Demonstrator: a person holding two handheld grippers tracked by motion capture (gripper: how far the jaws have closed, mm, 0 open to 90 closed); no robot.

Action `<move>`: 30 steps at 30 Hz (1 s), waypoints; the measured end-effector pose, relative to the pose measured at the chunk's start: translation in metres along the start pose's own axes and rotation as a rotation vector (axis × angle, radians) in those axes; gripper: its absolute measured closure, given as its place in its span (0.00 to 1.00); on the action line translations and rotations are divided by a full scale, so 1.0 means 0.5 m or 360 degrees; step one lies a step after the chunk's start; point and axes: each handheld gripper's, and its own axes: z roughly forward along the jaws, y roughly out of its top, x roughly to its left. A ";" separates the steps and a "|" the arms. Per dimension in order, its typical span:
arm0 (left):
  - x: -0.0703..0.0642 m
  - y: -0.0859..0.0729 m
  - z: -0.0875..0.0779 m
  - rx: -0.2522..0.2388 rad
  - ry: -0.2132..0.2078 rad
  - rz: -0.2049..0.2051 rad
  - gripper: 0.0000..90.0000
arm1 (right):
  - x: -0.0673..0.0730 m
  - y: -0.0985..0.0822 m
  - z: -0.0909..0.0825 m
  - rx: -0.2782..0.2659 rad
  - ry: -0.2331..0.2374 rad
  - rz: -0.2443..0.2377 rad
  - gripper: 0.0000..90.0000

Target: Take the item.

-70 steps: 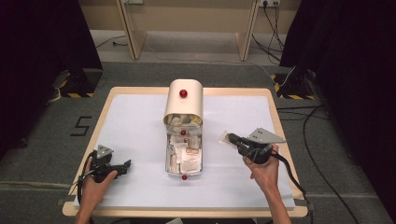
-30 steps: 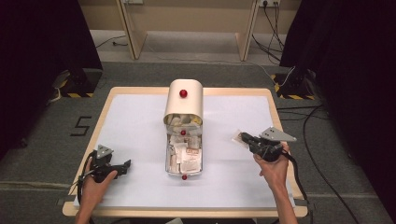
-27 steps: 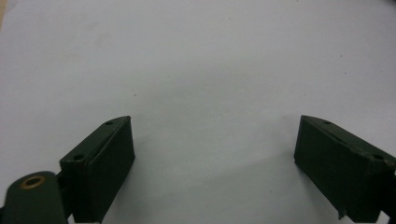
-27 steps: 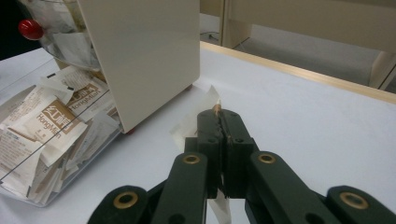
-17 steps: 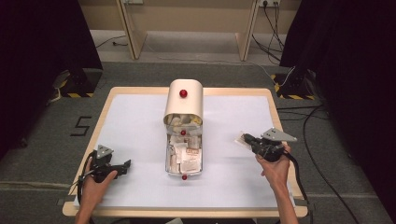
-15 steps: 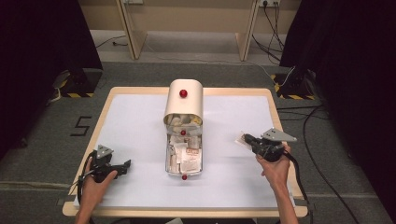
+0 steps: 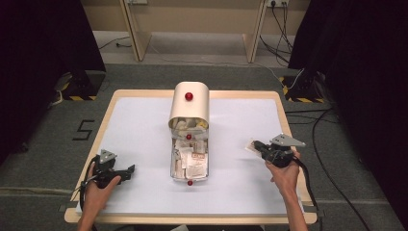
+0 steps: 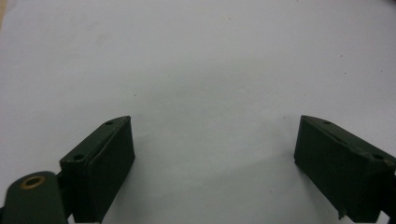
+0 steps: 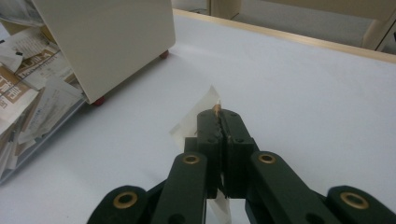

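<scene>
A cream box with a rounded lid point(image 7: 189, 104) stands mid-table, its clear drawer point(image 7: 190, 163) pulled out toward me and full of paper packets. My right gripper point(image 7: 254, 146) is low over the table to the right of the drawer, shut on a small white packet point(image 9: 196, 119) that sticks out past and below the closed jaws point(image 7: 249, 145). The cream box's side point(image 9: 107, 37) is at upper left of the right gripper view. My left gripper point(image 7: 129, 171) rests near the front left corner, open, with bare white tabletop between its pads point(image 8: 105, 163).
The white mat point(image 7: 240, 187) covers the wooden table, whose edge point(image 7: 288, 120) runs close to my right hand. Loose packets point(image 9: 18, 93) spill from the drawer at the left of the right gripper view. Cables point(image 7: 308, 187) trail off the table's right front.
My right hand has carried the packet to the right, away from the drawer, and lowered it toward the table. The left hand has stayed still.
</scene>
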 end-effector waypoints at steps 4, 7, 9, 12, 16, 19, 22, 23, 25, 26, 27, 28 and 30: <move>0.000 0.000 0.000 0.0000 0.0000 0.0000 0.13 | -0.005 -0.007 0.004 0.0022 -0.0003 0.0014 0.98; 0.000 0.000 0.000 0.0002 0.0000 0.0002 0.13 | -0.006 -0.010 0.007 0.0036 -0.0006 0.0008 0.98; 0.000 0.000 0.000 0.0002 0.0000 0.0002 0.13 | -0.005 -0.011 0.008 0.0038 -0.0006 0.0005 0.98; 0.000 0.000 0.000 0.0000 0.0000 0.0000 0.13 | -0.004 -0.012 0.010 0.0046 -0.0004 0.0004 0.98; 0.000 0.000 0.000 0.0000 0.0000 0.0000 0.13 | -0.004 -0.012 0.011 0.0051 -0.0007 -0.0002 0.98; 0.000 0.000 0.000 0.0002 0.0000 0.0002 0.13 | -0.004 -0.013 0.013 0.0060 -0.0007 -0.0005 0.98; 0.000 0.000 0.000 0.0002 0.0000 0.0002 0.13 | -0.004 -0.015 0.015 0.0066 -0.0010 -0.0011 0.98; 0.000 0.000 0.000 0.0002 0.0000 0.0003 0.13 | -0.004 -0.016 0.016 0.0068 -0.0008 -0.0008 0.98; 0.000 0.000 0.000 0.0002 0.0000 0.0002 0.13 | -0.006 -0.019 0.018 0.0077 -0.0011 -0.0001 0.97; 0.000 0.000 0.000 0.0002 0.0001 0.0002 0.13 | -0.007 -0.020 0.018 0.0079 -0.0012 0.0002 0.98; 0.000 0.000 0.000 0.0002 0.0000 0.0003 0.13 | -0.009 -0.022 0.019 0.0083 -0.0016 0.0005 0.97; 0.000 0.000 0.000 0.0002 0.0000 0.0003 0.13 | -0.010 -0.023 0.019 0.0082 -0.0016 0.0010 0.97; 0.000 0.000 0.000 0.0002 0.0000 0.0002 0.13 | -0.012 -0.024 0.018 0.0080 -0.0017 0.0011 0.97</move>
